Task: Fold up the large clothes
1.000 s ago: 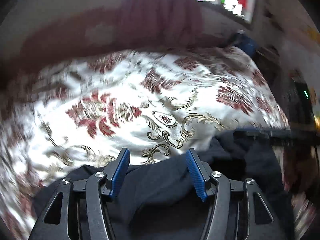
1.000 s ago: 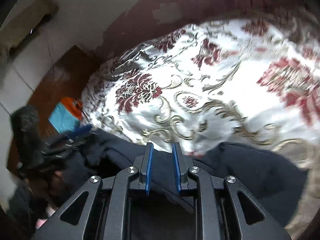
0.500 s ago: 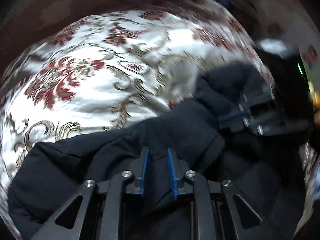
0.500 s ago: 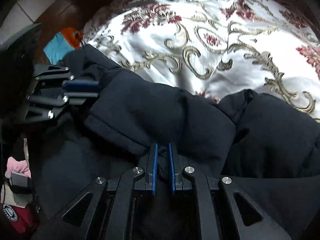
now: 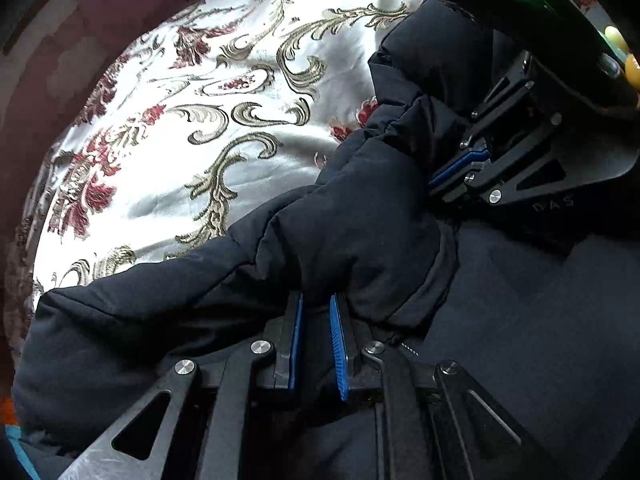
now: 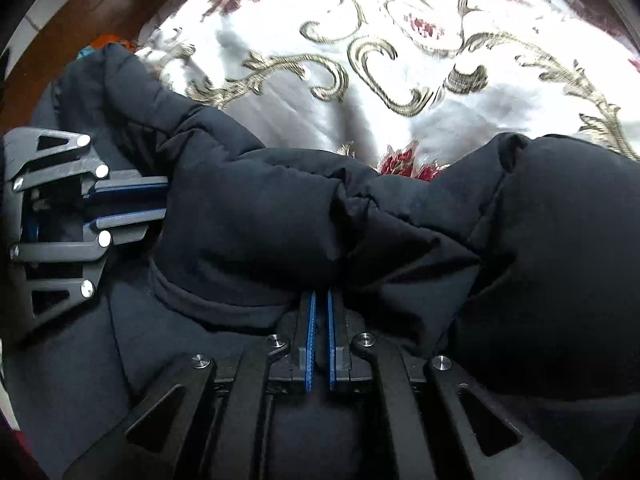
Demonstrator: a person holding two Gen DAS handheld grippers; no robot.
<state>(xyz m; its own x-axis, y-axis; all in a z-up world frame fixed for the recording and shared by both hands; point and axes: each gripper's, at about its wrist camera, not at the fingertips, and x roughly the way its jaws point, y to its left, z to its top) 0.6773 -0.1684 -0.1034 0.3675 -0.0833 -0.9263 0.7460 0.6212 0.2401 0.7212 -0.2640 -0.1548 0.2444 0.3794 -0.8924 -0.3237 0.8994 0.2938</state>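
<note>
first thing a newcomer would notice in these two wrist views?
The bulky dark navy puffer jacket fills the lower half of both views, bunched in thick folds. Both claws are clamped on it: the left claw and right claw each bite a padded fold at bottom centre, and each shows up in the other's view, off to the side. Behind the jacket, the shiny white bedspread with red flowers and gold scrolls stands out brightly.

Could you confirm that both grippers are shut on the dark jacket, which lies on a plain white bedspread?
Not quite: the bedspread is not plain. The left wrist view shows white satin patterned with gold scrolls and red flowers. The rest holds: the left gripper and right gripper are both shut on the dark jacket.
</note>
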